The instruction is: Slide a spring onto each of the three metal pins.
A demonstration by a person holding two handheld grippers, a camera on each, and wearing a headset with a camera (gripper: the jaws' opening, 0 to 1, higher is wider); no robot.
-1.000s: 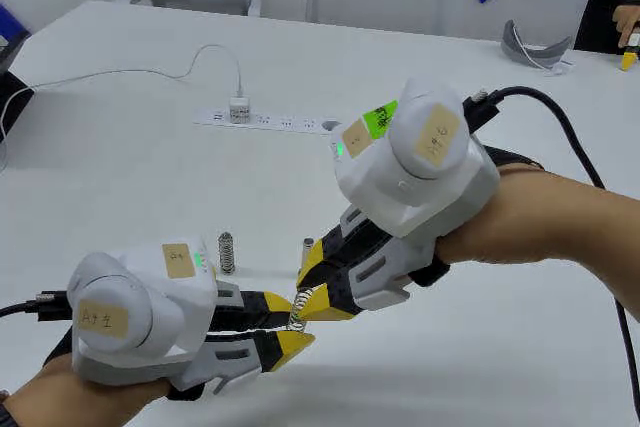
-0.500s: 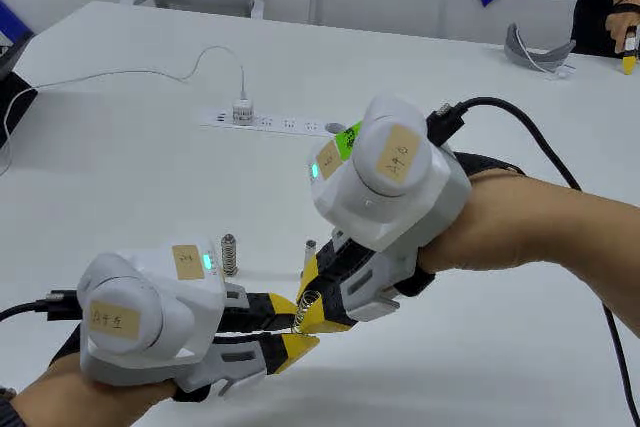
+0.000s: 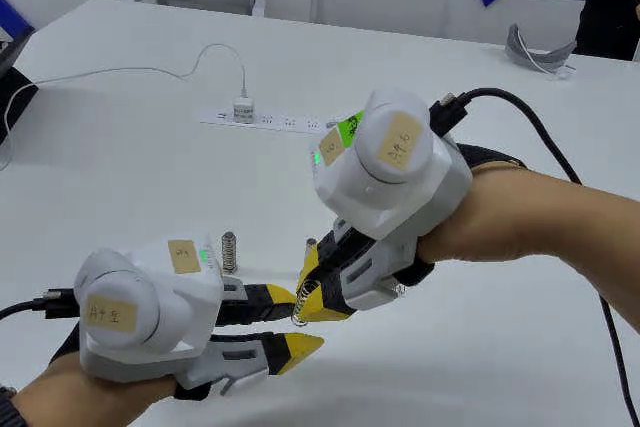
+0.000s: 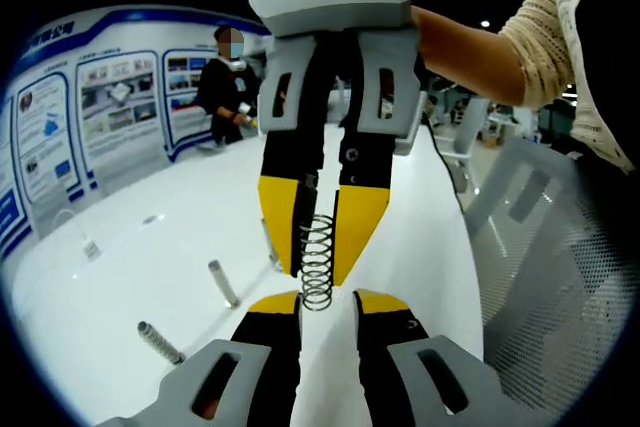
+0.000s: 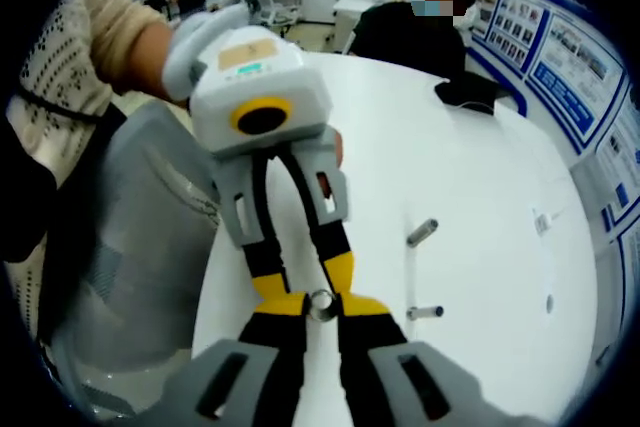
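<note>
Spring [image 4: 318,262]: clamped in right hand-held gripper [image 5: 322,305]; left hand-held gripper [image 4: 329,300] jaws apart, flanking its free end; bare metal pin [image 3: 310,247] near, open desk [image 3: 150,167] around

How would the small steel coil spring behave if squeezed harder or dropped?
The small steel coil spring looks thin-wired and open-coiled, so the right gripper squeezing harder would probably bend or eject it. Round and likely light, it could roll on the white table.
</note>
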